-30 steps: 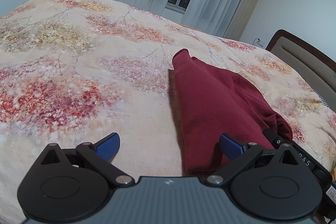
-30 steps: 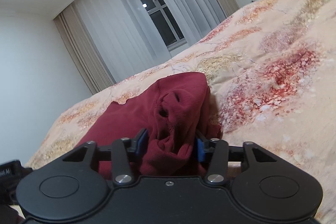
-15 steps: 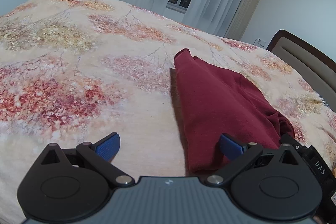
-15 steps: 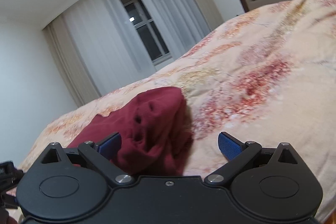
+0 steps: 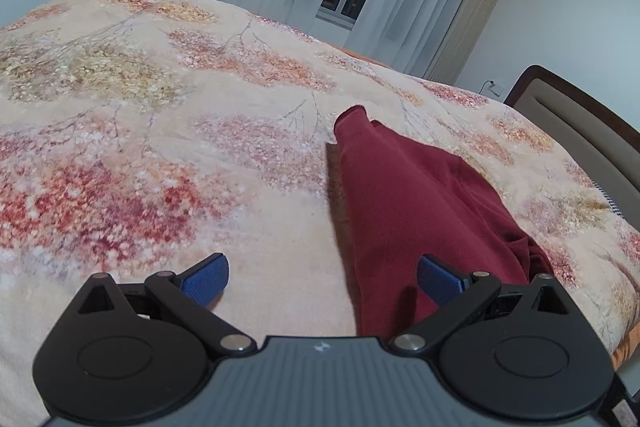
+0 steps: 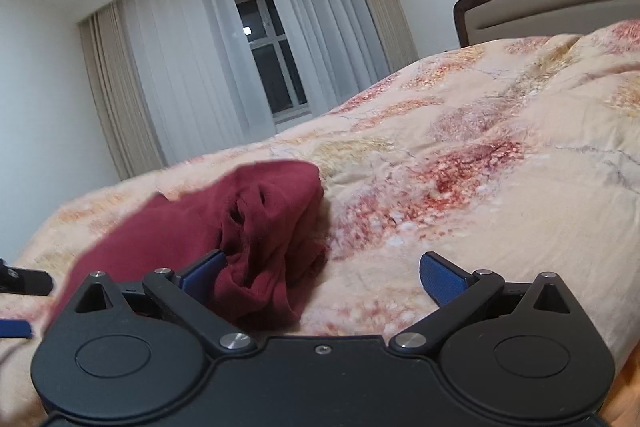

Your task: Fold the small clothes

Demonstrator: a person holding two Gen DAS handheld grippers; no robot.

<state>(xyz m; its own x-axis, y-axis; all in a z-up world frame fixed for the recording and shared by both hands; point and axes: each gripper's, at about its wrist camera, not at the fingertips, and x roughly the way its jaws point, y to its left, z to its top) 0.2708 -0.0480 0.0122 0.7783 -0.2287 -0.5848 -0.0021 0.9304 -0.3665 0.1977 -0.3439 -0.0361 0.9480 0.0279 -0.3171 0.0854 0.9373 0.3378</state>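
- A dark red garment [image 5: 416, 195] lies on a bed with a floral quilt [image 5: 160, 131], folded into a long narrow strip.
- The left gripper [image 5: 322, 277] hovers over the bed with its jaws wide apart and nothing clamped. The near end of the garment lies between the jaws, close to the right-hand blue pad [image 5: 438, 279]; whether the pad touches the cloth I cannot tell. Bare quilt lies by the left-hand pad.
- The right gripper [image 6: 320, 277] has just been opening its jaws, which now stand fully apart. A rumpled heap of the garment [image 6: 256, 227] sits against the inner side of its left-hand pad; bare quilt fills the space to the right-hand pad. Nothing is pinched.
- Judgement: a lengthwise fold looks done and the cloth has been let go. The end by the right gripper is bunched, so smoothing and at least one crosswise fold probably remain.
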